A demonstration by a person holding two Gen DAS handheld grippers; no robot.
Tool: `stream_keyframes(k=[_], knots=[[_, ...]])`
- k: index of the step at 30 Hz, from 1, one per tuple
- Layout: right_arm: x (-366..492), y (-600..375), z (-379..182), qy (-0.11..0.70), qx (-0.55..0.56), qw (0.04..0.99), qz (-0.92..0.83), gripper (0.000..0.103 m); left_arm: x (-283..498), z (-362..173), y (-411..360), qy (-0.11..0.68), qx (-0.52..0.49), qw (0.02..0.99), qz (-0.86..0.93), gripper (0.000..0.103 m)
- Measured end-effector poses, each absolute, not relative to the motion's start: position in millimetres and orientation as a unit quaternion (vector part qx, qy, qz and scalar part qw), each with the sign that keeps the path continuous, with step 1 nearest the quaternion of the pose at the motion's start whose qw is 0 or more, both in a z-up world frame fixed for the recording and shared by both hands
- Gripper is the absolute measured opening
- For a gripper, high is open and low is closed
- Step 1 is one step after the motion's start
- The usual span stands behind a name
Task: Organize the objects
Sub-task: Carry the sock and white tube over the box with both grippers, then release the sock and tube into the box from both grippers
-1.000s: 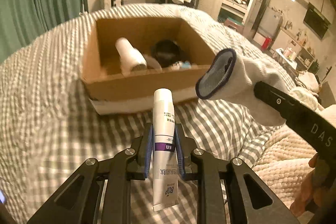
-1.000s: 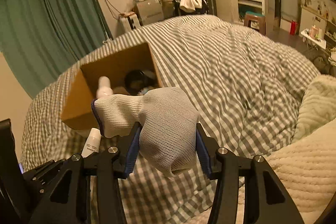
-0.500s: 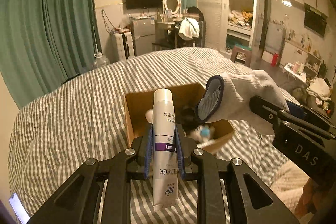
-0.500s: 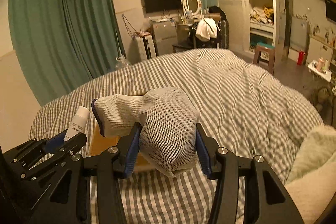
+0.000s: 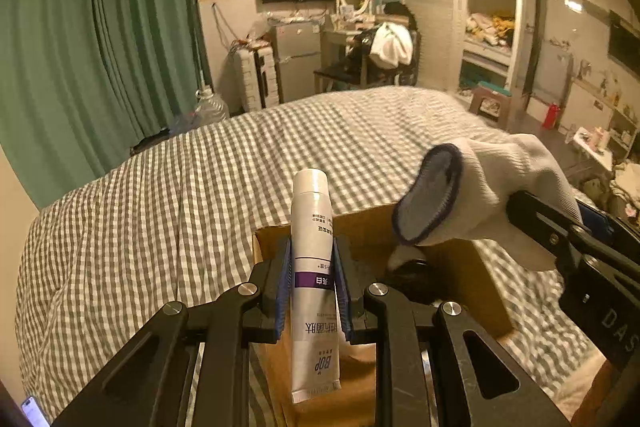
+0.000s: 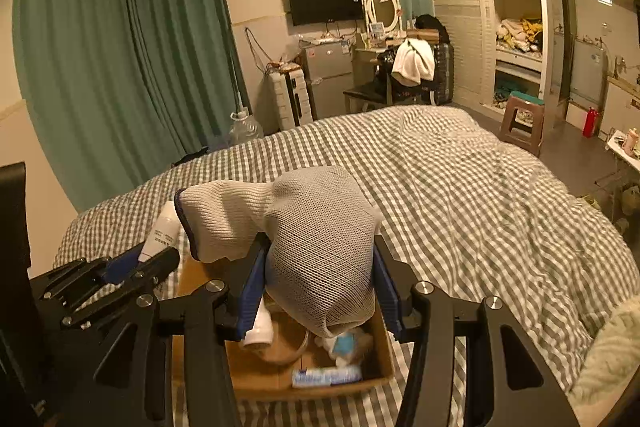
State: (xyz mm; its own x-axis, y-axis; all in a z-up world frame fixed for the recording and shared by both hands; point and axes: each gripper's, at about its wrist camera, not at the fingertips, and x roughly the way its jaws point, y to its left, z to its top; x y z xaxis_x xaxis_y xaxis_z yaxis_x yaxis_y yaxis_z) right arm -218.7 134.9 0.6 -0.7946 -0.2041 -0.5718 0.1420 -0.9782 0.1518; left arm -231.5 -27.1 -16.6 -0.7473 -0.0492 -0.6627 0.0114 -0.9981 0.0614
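My left gripper (image 5: 311,277) is shut on a white tube with a purple band (image 5: 313,283), held upright with its cap at the top. Below and beyond it sits an open cardboard box (image 5: 360,227) on the checked bed. My right gripper (image 6: 320,267) is shut on a bundled white and grey sock (image 6: 320,239), whose blue-edged cuff points left. That sock (image 5: 480,195) hangs over the box at the right of the left wrist view. In the right wrist view the box (image 6: 280,383) lies under the sock, and the left gripper (image 6: 132,269) with the tube (image 6: 162,231) is at the left.
Inside the box lie a white bottle (image 6: 260,331), a dark round item (image 5: 412,267), a blue-white packet (image 6: 328,375) and other small things. A grey-and-white checked duvet (image 6: 460,195) covers the bed. Green curtains, a desk, a chair and a wardrobe stand beyond it.
Both grippers have risen and come forward over the box, each keeping its grip. The box has slid from ahead to underneath them, and more of the room shows.
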Motion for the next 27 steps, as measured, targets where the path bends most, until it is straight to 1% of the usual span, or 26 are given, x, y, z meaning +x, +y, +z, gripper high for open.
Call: stream_keyframes(k=[7,10,14,20,23,27], knots=[[-268.8,132.0,-37.7,-0.055,0.339,0.090,-0.935,0.049,-277.1,-52.7,-26.7,-0.028,0.387,0.019,-0.922,0.020],[-282.6,129.9,-54.7,-0.055,0.354,0.088,-0.929,0.049,-281.9,-71.3,-22.7,-0.038,0.398,0.010,-0.916,0.020],[-296.1,127.8,-73.7,-0.056,0.374,0.086,-0.922,0.049,-289.0,-88.4,-19.6,-0.033,0.414,0.001,-0.910,0.020],[-296.0,122.2,-92.6,-0.049,0.390,0.090,-0.915,0.049,-287.5,-93.9,-21.7,-0.028,0.422,-0.020,-0.906,0.020],[-297.7,121.4,-92.8,-0.058,0.393,0.096,-0.913,0.054,-285.7,-94.3,-24.3,-0.021,0.428,-0.029,-0.903,0.020],[-292.5,119.2,-85.2,-0.050,0.389,0.095,-0.915,0.054,-278.3,-91.2,-30.2,-0.007,0.435,-0.035,-0.900,0.020]])
